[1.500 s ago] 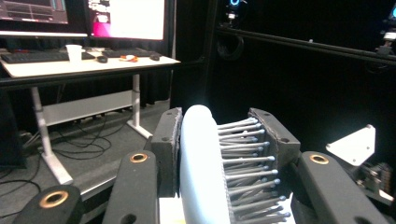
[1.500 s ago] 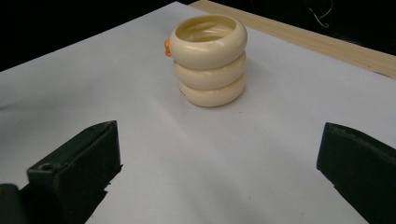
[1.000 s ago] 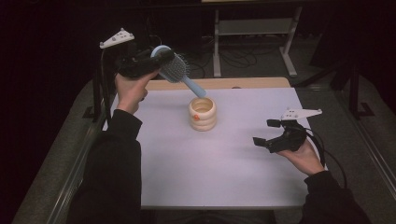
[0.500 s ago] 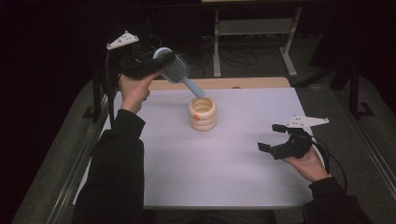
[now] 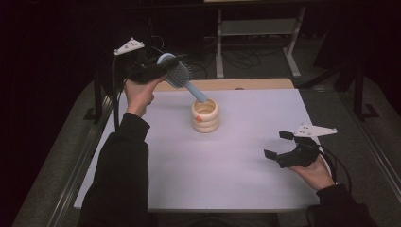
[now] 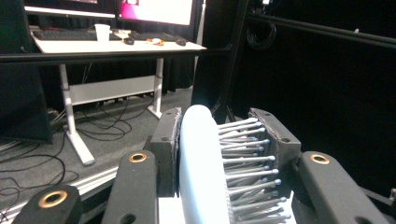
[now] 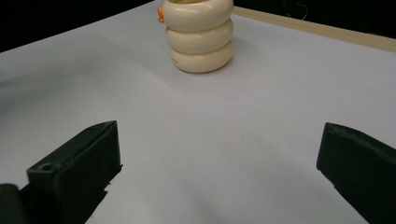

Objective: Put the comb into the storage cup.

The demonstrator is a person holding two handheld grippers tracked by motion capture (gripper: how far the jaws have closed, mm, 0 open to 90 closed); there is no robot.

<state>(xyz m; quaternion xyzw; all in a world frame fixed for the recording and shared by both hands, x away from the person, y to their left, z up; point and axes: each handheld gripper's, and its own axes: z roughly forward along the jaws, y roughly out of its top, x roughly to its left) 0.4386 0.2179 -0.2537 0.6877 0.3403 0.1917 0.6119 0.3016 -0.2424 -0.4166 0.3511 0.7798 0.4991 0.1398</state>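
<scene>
The light-blue hairbrush (image 5: 182, 78) is in the air above the far left part of the table, tilted, with its handle slanting down so that the tip sits at the mouth of the cream ringed holder (image 5: 205, 115) (whether it touches the rim you cannot tell from above). Your left gripper (image 5: 163, 67) pinches the brush by its head: in the left gripper view one pad presses the smooth back of the hairbrush (image 6: 201, 168) and the other bears on the bristle side, the grey pins squeezed between them. The holder stands upright on the white tabletop (image 5: 236, 179), near the far middle, with a small orange mark on its side; in the right gripper view the same holder (image 7: 200, 39) is ahead of your jaws, well apart from them. Your right gripper (image 5: 279, 145) rests low over the near right of the table, its jaws spread wide with nothing between them, your hand under it.
</scene>
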